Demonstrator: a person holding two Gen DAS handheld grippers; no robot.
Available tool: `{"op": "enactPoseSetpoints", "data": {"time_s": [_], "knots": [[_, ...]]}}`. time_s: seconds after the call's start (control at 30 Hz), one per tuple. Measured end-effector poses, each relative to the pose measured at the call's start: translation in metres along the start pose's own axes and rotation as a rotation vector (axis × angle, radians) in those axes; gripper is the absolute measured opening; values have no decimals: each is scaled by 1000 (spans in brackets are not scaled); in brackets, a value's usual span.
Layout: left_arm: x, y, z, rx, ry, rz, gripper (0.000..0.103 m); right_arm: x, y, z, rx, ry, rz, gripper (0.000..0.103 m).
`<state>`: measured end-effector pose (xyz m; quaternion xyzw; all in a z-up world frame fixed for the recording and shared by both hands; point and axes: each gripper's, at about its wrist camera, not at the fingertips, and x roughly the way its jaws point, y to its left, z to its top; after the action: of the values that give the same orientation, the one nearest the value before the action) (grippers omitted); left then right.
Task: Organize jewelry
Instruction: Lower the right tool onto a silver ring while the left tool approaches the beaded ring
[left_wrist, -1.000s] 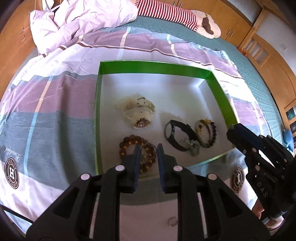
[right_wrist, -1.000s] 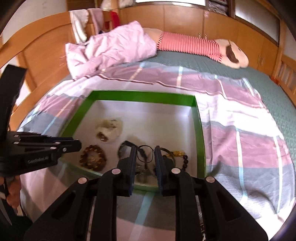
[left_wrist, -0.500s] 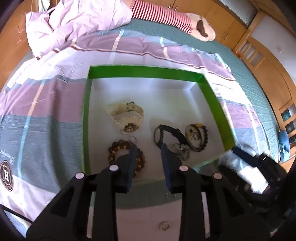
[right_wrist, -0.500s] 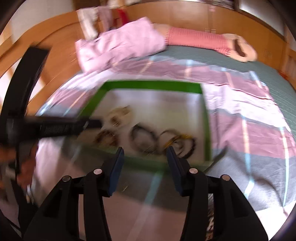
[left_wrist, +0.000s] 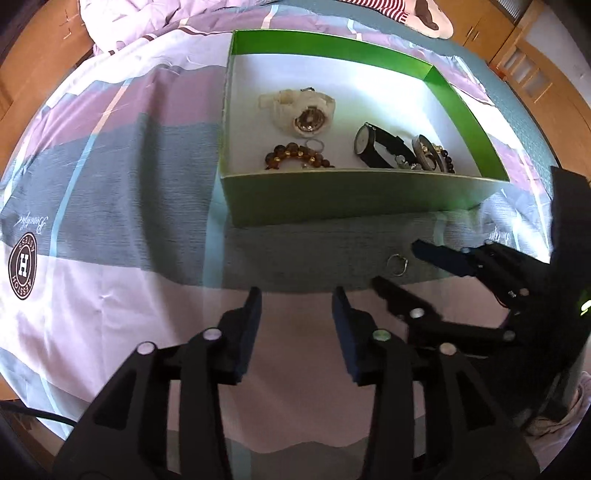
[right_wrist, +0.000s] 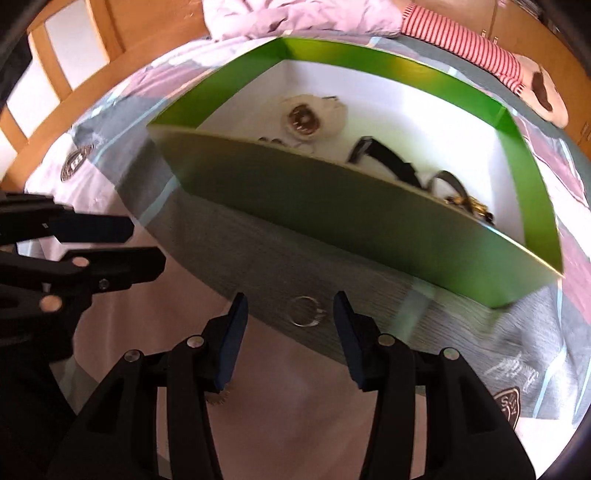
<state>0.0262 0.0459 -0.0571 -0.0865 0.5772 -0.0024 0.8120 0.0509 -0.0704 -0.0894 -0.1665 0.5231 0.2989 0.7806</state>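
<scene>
A green box (left_wrist: 354, 199) with a white floor sits on the bed. It holds a white watch (left_wrist: 301, 110), a brown bead bracelet (left_wrist: 295, 157), a small silver ring (left_wrist: 314, 144), a black watch (left_wrist: 376, 146) and a dark bead bracelet (left_wrist: 432, 157). A loose silver ring (right_wrist: 304, 312) lies on the grey stripe in front of the box, also in the left wrist view (left_wrist: 397, 264). My right gripper (right_wrist: 290, 314) is open with the ring between its fingertips, low over the bed. My left gripper (left_wrist: 295, 306) is open and empty, left of the ring.
The striped bedsheet (left_wrist: 110, 184) covers the bed. A crumpled pink duvet (right_wrist: 295, 18) and a striped plush toy (right_wrist: 480, 55) lie at the far end. Wooden bed frame and cabinets (right_wrist: 74, 74) surround the bed. A small toothed object (right_wrist: 218, 398) lies under the right gripper's left finger.
Both grippers have opened wide and pulled back from over the box, dropping low in front of it. The right gripper now straddles the loose ring on the sheet.
</scene>
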Motion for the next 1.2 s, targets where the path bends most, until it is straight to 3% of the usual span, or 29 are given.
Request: {"op": "enactPoseSetpoints", "data": {"time_s": [0.07, 0.2, 0.23, 0.67, 1.2], "knots": [[1, 4, 0, -5, 4, -4, 41, 2, 2, 0, 4, 2, -13, 47], [0, 7, -2, 1, 10, -5, 41, 0, 2, 1, 13, 1, -7, 23], [-1, 7, -2, 2, 8, -7, 41, 0, 2, 1, 14, 4, -7, 22], [-3, -12, -13, 98, 19, -16, 44, -17, -33, -26, 65, 38, -100, 21], [14, -61, -29, 237, 54, 4, 46, -25, -52, -41, 106, 40, -131, 21]]}}
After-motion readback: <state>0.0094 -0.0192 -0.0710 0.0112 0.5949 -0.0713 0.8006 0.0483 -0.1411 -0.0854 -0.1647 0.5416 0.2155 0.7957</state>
